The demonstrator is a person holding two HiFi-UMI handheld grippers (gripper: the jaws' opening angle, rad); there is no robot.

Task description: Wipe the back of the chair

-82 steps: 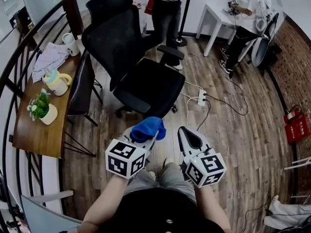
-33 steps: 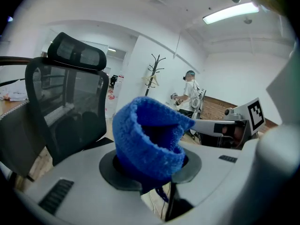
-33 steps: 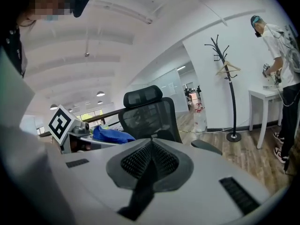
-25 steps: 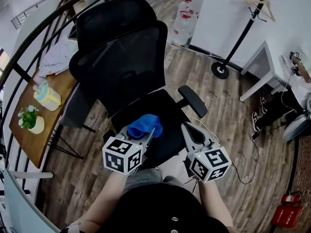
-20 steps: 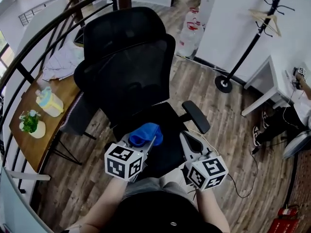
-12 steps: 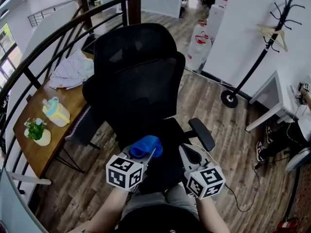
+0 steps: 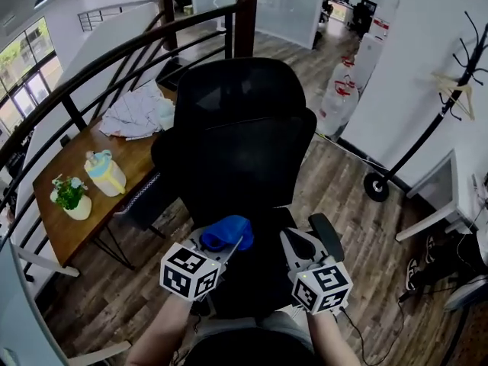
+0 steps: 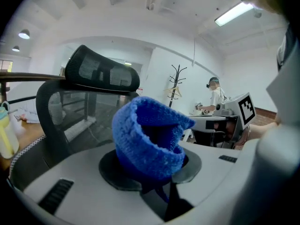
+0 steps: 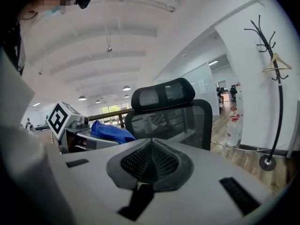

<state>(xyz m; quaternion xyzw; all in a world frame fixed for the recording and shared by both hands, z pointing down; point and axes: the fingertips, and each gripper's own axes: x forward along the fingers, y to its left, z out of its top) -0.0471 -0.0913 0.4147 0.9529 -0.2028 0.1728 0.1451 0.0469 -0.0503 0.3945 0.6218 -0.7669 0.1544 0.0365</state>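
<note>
Clamped on a bunched blue cloth [image 8: 150,142], the left gripper [image 7: 231,240] hovered over the seat of the black mesh chair [image 7: 236,158], short of its upright backrest. At its right, the right gripper [image 9: 149,162] had both jaws pressed together on nothing, beside the chair's armrest [image 7: 326,237]. Left of the chair stood a wooden table [image 7: 65,231] bearing 1 pale jug [image 7: 107,174] and 1 potted plant [image 7: 71,197].
</note>
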